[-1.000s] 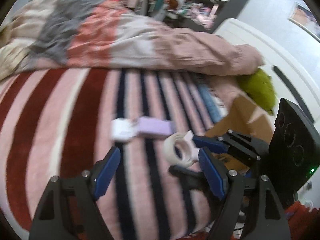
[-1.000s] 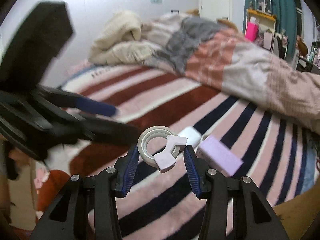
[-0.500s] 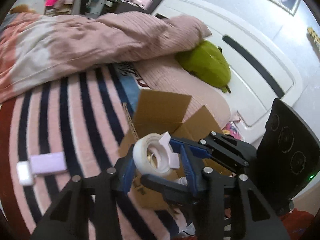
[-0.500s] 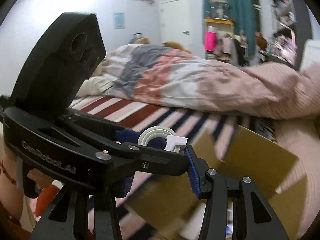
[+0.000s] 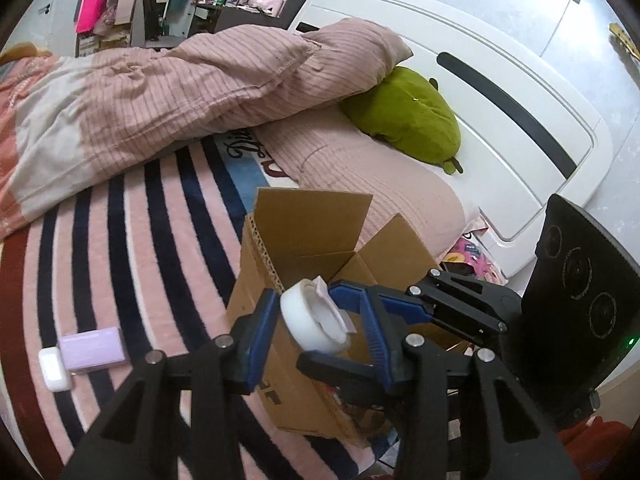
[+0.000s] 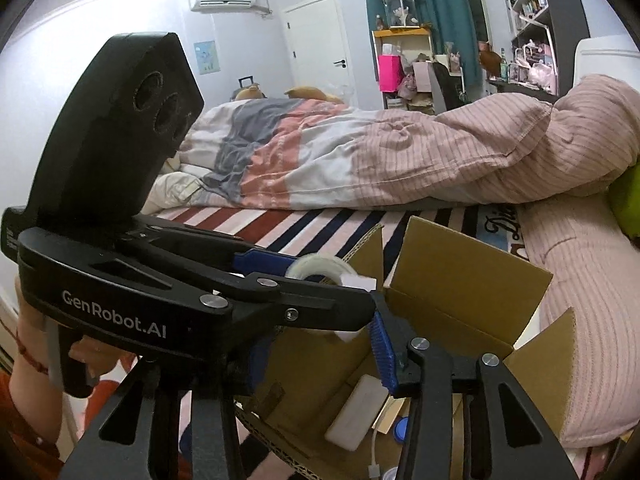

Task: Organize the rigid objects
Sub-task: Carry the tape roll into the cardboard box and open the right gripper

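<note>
A white tape roll [image 5: 318, 322] sits between the blue pads of both grippers, above the open cardboard box [image 5: 320, 240]. My left gripper [image 5: 320, 330] flanks it with its pads close on either side. My right gripper [image 5: 360, 300] reaches in from the right, one pad through the roll's hole. In the right wrist view the roll [image 6: 320, 269] shows behind the left gripper's body [image 6: 160, 280], over the box [image 6: 472, 264], and only the right pad of my right gripper [image 6: 382, 354] shows. The box holds a white power bank [image 6: 354, 414].
A lilac box [image 5: 92, 350] and a white case [image 5: 54, 368] lie on the striped blanket [image 5: 132, 260] at left. A pink duvet [image 5: 160, 92], a green plush [image 5: 404, 120] and a white headboard [image 5: 480, 92] lie beyond the box.
Both grippers carried the tape roll from the striped blanket rightwards to above the cardboard box. The left gripper closed in around the roll.
</note>
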`<state>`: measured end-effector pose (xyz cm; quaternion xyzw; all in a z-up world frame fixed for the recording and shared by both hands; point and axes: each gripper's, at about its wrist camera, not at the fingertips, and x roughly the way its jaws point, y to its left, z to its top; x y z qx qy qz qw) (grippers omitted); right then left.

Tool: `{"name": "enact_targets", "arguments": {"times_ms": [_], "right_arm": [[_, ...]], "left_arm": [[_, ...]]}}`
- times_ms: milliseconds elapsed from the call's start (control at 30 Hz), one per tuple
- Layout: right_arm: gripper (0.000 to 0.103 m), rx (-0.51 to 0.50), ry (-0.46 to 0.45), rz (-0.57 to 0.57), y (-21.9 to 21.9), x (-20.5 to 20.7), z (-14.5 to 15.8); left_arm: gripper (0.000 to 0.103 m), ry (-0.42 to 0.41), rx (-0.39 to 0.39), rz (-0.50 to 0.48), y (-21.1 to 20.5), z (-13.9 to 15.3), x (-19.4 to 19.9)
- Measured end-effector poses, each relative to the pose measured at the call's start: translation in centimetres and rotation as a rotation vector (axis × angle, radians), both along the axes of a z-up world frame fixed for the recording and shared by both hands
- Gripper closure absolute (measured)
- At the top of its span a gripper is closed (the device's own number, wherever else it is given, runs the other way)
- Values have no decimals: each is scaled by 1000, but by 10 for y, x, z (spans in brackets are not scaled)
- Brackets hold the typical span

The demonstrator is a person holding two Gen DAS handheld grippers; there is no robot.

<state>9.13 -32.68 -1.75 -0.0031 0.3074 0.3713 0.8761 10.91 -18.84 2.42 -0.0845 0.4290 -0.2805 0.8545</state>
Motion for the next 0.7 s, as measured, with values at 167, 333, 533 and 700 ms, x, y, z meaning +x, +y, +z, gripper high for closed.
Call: {"name": "enact_targets", "arguments": {"times_ms": [167,333,533,700], "right_arm": [[66,0,-20,-2,2,-1,5],[66,-3,-33,-22,-7,2,7],[66,-4,-17,-70,-28,8,3],[66,-17,-3,-96,-38,11,-3]], "left_arm": [[65,-8,6,-9,-1,4,0],[67,-13,5,-42,-14,9,3],[67,-9,30,-81,-38,7,11],[67,13,33,-103,-50,0,18]]}}
